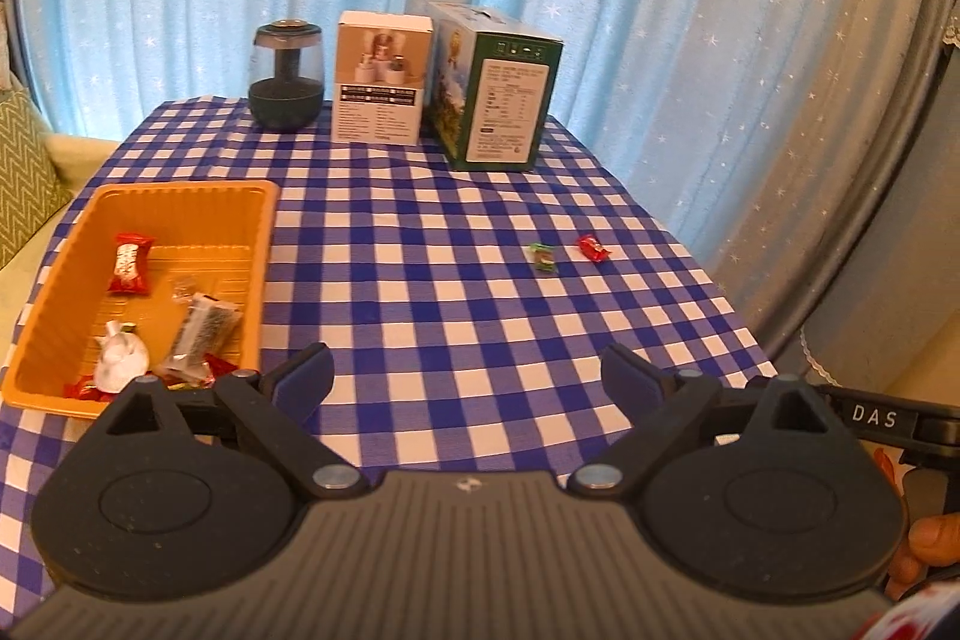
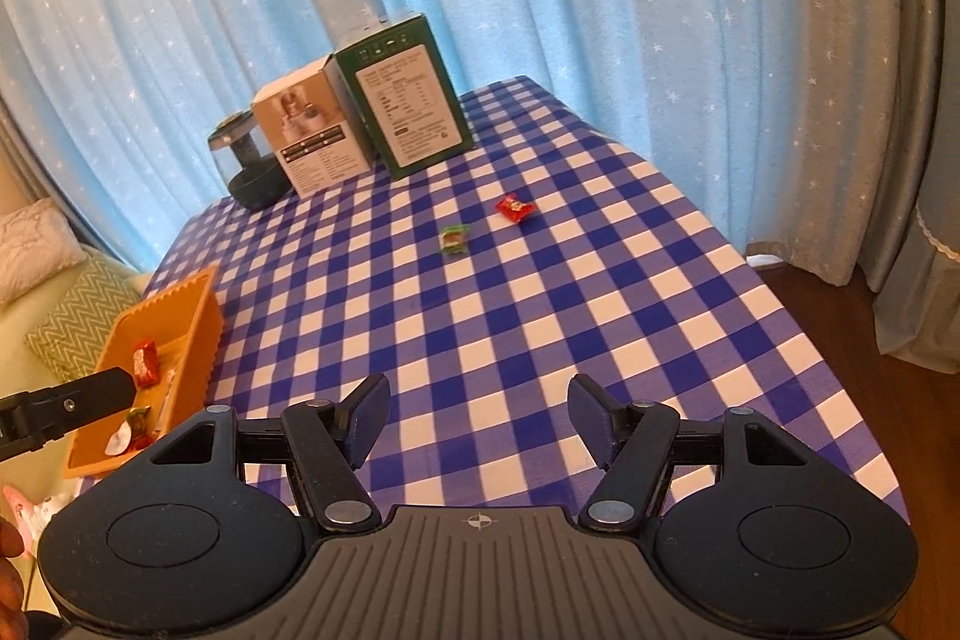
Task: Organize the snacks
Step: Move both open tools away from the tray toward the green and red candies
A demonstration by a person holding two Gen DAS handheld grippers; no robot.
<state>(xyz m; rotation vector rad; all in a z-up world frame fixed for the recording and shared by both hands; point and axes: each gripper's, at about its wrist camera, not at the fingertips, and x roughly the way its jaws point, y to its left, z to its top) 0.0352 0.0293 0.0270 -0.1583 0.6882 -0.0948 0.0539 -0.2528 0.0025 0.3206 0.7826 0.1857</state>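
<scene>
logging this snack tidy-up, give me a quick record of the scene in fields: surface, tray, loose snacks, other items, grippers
surface: table under a blue and white checked cloth
tray: orange tray at the table's left edge, holding several wrapped snacks, among them a red wrapped snack
loose snacks: green candy and red candy, side by side on the cloth, apart from the tray
other items: dark jar, white box, green box along the far edge
left gripper: open, empty
right gripper: open, empty
</scene>
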